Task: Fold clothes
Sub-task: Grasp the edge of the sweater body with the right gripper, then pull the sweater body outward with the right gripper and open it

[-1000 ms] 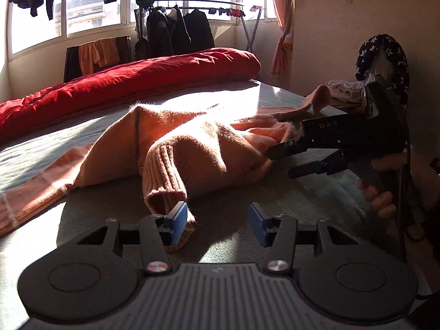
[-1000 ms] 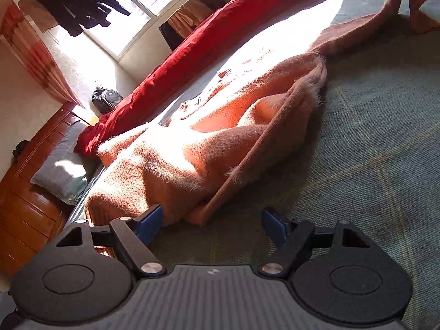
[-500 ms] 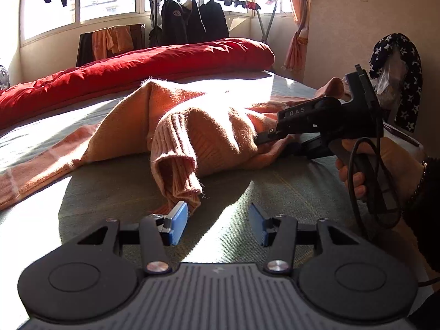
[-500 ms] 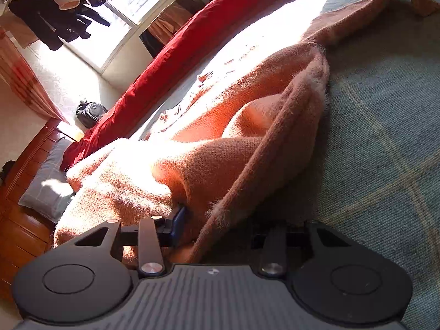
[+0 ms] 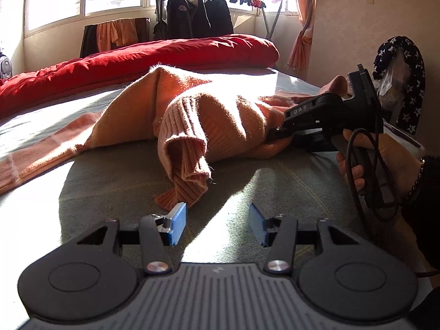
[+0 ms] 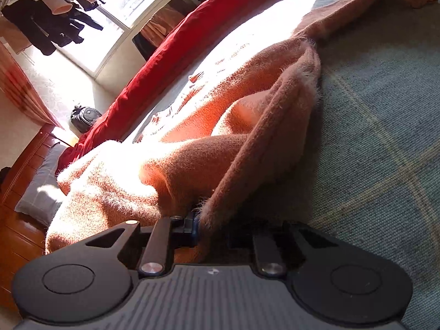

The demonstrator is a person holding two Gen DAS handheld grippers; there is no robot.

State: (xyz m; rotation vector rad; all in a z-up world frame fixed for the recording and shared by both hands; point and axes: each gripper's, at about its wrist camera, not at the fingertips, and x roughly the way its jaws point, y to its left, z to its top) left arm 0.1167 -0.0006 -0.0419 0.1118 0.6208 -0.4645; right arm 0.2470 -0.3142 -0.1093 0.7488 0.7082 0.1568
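The orange sweater (image 5: 209,121) lies crumpled across the grey bedspread (image 5: 275,192), one sleeve trailing left, its ribbed cuff toward the half-open, empty left gripper (image 5: 217,224), while the right gripper (image 6: 211,228) is closing on its edge.

My left tool (image 5: 217,224): matte black, ribbed grey housing, two round discs, silver screws at the finger pivots, blue pads (image 5: 178,223) on the fingers. My right tool (image 5: 277,134) is the same black build, "DAS" lettered on its side, black cable looping off the handle. My right hand (image 5: 357,165) has a dark sleeve and a beaded bracelet at the wrist.
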